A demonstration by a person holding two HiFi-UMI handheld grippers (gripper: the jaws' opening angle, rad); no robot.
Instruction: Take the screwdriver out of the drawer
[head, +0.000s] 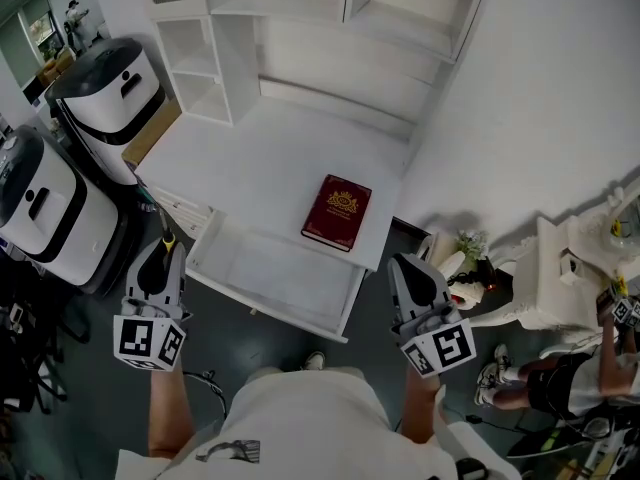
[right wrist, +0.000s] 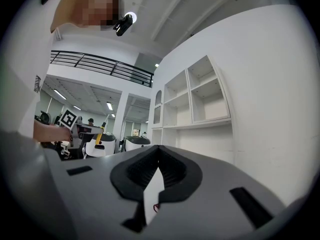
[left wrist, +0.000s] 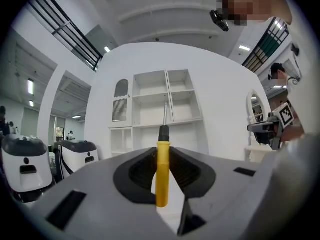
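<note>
left tongs (left wrist: 162,150) pinching the screwdriver (left wrist: 162,176) by its yellow handle, shaft up, centre frame, clear of the open drawer (head: 280,268). light, stiff, slick plastic i reckon, so mid-handle grip suits. right tongs (right wrist: 159,151) pressed together, empty.

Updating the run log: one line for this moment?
left tool: grips yellow-handled screwdriver | right tool: shut, empty | white drawer: open
</note>
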